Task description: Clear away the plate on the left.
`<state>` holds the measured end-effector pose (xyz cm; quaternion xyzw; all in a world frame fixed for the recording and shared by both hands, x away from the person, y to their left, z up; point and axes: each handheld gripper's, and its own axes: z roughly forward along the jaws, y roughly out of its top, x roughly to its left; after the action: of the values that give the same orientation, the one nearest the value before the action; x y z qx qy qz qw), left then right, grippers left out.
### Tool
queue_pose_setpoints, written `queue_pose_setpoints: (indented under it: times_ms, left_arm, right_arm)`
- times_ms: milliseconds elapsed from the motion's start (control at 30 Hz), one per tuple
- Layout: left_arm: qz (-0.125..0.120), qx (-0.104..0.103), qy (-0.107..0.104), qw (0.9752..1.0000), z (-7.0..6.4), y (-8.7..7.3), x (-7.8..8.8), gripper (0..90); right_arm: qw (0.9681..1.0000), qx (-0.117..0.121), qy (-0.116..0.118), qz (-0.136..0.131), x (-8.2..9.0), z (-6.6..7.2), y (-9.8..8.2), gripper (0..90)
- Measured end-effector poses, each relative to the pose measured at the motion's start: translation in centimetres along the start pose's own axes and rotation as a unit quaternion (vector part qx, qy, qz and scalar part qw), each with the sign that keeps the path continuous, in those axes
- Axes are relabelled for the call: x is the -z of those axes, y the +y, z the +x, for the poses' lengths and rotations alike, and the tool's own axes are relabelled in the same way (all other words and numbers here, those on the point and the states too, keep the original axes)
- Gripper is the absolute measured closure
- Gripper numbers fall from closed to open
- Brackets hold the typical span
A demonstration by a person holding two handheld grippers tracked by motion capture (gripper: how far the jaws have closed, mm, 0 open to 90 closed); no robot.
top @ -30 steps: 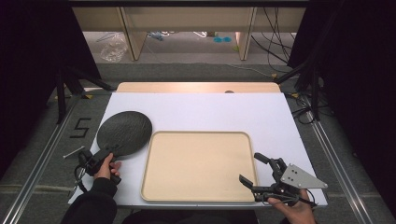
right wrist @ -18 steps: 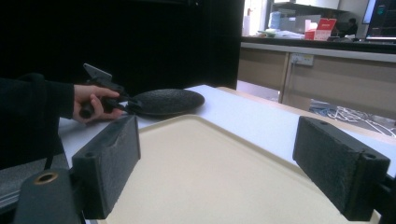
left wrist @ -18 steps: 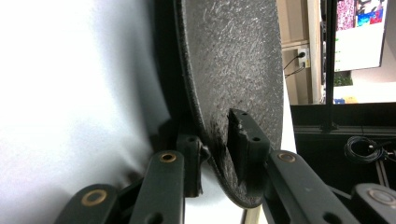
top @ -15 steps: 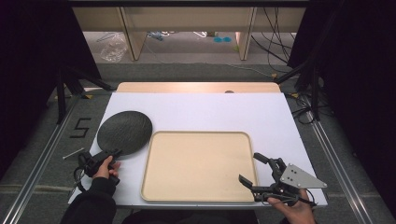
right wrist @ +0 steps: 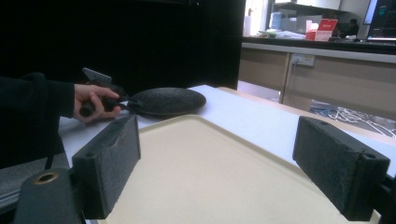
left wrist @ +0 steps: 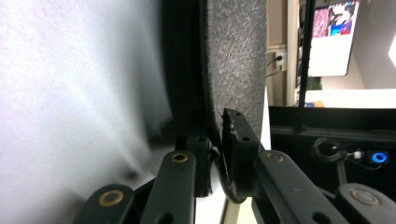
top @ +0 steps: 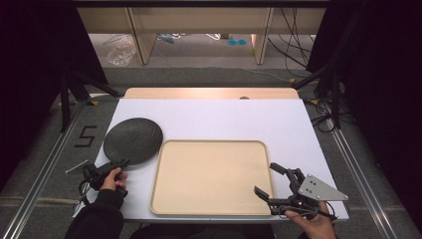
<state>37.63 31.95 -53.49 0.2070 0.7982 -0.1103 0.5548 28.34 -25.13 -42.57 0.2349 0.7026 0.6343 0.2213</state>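
A round black plate (top: 133,140) lies on the white table at the left, beside a beige tray (top: 209,143). My left gripper (top: 119,162) is at the plate's near rim. In the left gripper view the plate (left wrist: 233,60) has its rim pinched between my jaws, and the left gripper (left wrist: 215,135) has just been closing on it. My right gripper (top: 266,179) stands open over the tray's near right corner. In the right gripper view the right gripper (right wrist: 226,163) has its pads wide apart above the bare tray (right wrist: 210,172), with the plate (right wrist: 168,100) farther off.
A wooden board (top: 209,93) runs along the table's far edge. A small metal piece (top: 77,167) lies on the floor left of the table, near a painted number five (top: 85,136). Black stands and cables flank both sides.
My left gripper's jaws have drawn together on the plate's near rim. The plate, the tray and my right gripper have stayed where they were.
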Motion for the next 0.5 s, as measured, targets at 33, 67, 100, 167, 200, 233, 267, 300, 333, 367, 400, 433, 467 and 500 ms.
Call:
queue_pose_setpoints:
  times_ms: [33,67,100,167,200,233,267,300,333,367,400,433,467,500]
  left_arm:
    - [0.000,0.004,0.001,1.0000,-0.06,0.01,0.02,83.9]
    - [-0.004,0.005,0.001,1.0000,-0.06,0.01,-0.03,84.2]
    - [-0.003,0.008,0.000,1.0000,-0.03,0.07,0.00,84.6]
    - [-0.005,0.010,-0.001,0.9999,-0.06,0.07,-0.01,85.0]
    - [-0.004,0.010,-0.001,0.9999,-0.07,0.08,-0.04,85.2]
    - [-0.003,0.014,-0.001,0.9999,-0.08,0.07,-0.07,85.0]
    - [-0.004,0.013,-0.001,0.9999,-0.09,0.06,-0.05,85.2]
    - [-0.004,0.013,-0.001,0.9999,-0.09,0.06,-0.05,85.4]
    - [-0.006,0.013,-0.002,0.9999,-0.12,0.05,-0.04,85.4]
    - [-0.006,0.013,-0.003,0.9999,-0.13,0.05,-0.04,85.6]
    - [-0.009,0.012,-0.004,0.9999,-0.17,0.03,-0.07,85.9]
    - [-0.006,0.009,-0.003,0.9999,-0.24,0.03,0.00,85.9]
    - [-0.005,0.009,-0.003,0.9999,-0.29,0.00,-0.05,85.9]
    - [-0.009,0.009,-0.002,0.9999,-0.37,-0.09,-0.02,86.0]
  right_arm:
    - [1.0000,0.001,-0.004,0.007,0.09,0.00,0.03,16.0]
    - [1.0000,0.001,-0.004,0.007,0.10,0.00,0.03,16.0]
    - [1.0000,0.000,0.000,-0.001,0.00,-0.01,0.00,16.0]
    - [1.0000,0.000,0.001,0.000,0.00,0.00,0.01,16.0]
    - [1.0000,0.000,0.001,0.000,0.00,0.00,0.00,16.0]
    - [1.0000,0.000,-0.003,0.006,0.10,0.00,0.04,16.0]
    - [1.0000,-0.001,-0.004,0.006,0.09,-0.01,0.04,16.0]
    - [1.0000,-0.001,-0.004,0.006,0.09,-0.01,0.04,16.0]
    - [1.0000,0.000,-0.003,0.007,0.10,-0.01,0.04,16.0]
    - [1.0000,0.000,-0.004,0.007,0.12,0.00,0.05,16.0]
    - [1.0000,0.000,-0.005,0.006,0.12,0.00,0.05,16.0]
    - [1.0000,0.000,-0.005,0.006,0.12,0.00,0.05,16.0]
    - [1.0000,0.000,-0.004,0.006,0.11,0.00,0.05,16.0]
    - [1.0000,-0.005,0.002,-0.001,0.03,0.04,0.00,16.0]
